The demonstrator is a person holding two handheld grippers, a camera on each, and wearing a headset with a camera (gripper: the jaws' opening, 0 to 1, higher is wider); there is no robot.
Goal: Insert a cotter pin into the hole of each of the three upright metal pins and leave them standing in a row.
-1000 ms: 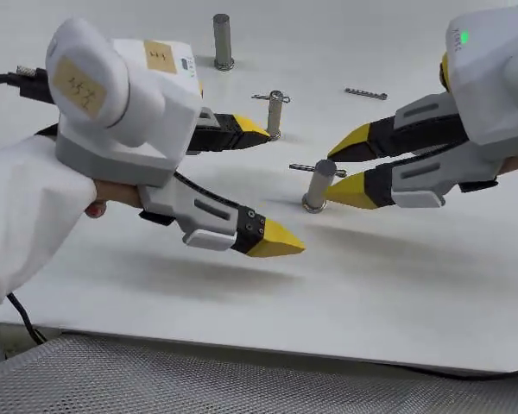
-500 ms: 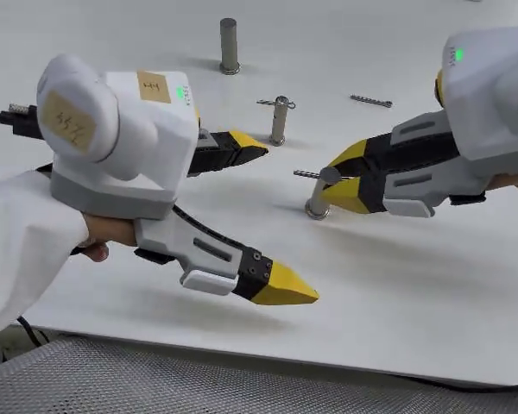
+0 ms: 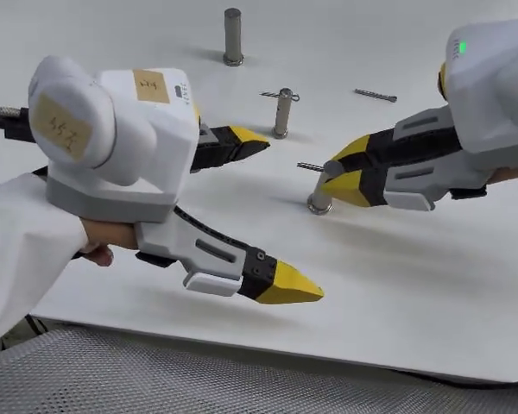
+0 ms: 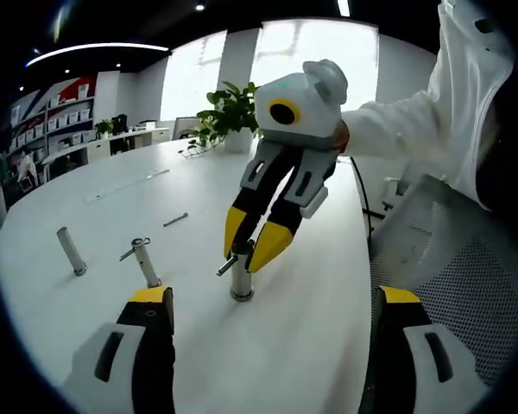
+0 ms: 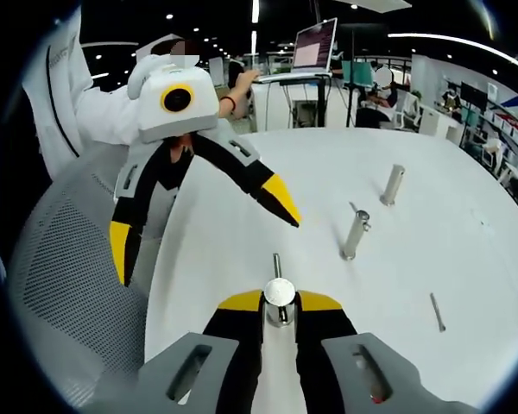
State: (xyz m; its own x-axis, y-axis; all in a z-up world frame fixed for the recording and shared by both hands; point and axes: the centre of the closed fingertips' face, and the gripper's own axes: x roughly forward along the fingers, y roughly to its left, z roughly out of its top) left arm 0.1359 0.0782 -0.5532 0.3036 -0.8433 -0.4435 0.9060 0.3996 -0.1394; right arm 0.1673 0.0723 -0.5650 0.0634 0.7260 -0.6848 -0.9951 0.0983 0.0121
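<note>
Jaws of right gripper (image 3: 335,176) tight on near metal pin (image 3: 319,202), left gripper (image 3: 294,217) agape; sticker (image 3: 60,128) scrawl illegible.

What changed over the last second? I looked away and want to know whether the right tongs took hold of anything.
The right tongs closed from open onto the top of the near pin. The left tongs stayed open; the middle pin, far pin and loose cotter pin stayed put.

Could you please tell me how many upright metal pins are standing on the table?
3: the nearest pin in the right hand-held gripper, the middle pin beyond it, the farthest pin at the back.
</note>
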